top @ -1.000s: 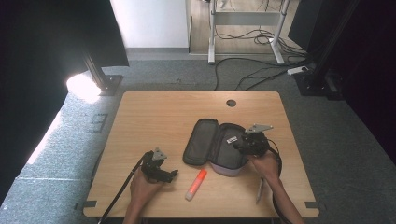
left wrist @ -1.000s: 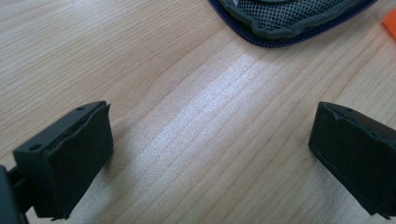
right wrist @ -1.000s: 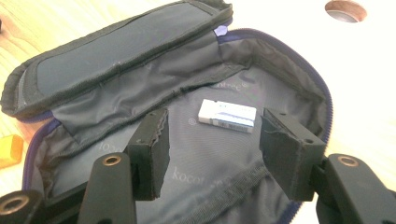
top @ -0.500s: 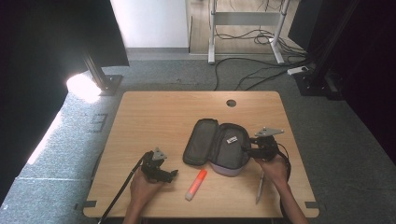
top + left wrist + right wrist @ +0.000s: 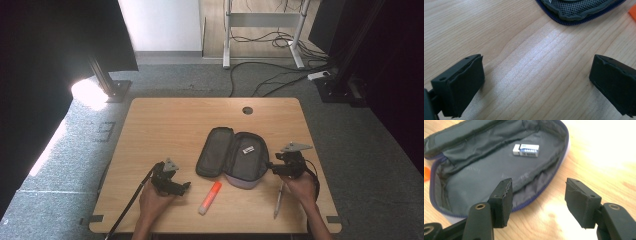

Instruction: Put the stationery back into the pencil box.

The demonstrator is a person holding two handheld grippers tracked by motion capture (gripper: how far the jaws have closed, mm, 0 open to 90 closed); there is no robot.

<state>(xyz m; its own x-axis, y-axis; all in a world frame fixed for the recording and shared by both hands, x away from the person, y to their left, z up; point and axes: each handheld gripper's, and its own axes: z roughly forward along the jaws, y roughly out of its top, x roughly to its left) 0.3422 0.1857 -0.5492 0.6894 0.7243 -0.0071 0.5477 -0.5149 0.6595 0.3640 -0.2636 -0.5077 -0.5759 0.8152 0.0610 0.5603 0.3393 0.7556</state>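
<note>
A dark grey pencil case [image 5: 225, 156] lies open in the middle of the wooden table [image 5: 170, 125], with a white eraser [image 5: 248, 150] in its right half. My right gripper [image 5: 271, 167] hovers at the case's right edge and points left. In the right gripper view the jaws [image 5: 539, 195] stand open over the case's [image 5: 486, 177] zip rim; they have just opened a little further, with nothing between them. The eraser [image 5: 526, 150] lies beyond them. My left gripper [image 5: 184, 187] rests open near the front left; its jaws [image 5: 536, 82] frame bare wood.
An orange marker [image 5: 210, 197] lies between the left gripper and the case. A grey pen [image 5: 278, 200] lies by the right hand near the front edge. A cable hole [image 5: 247, 110] sits at the table's far side. The case's mesh edge [image 5: 579, 10] lies ahead of the left jaws.
My right gripper has moved rightward, from above the case's right half to just off its right edge. The left gripper has stayed put.
</note>
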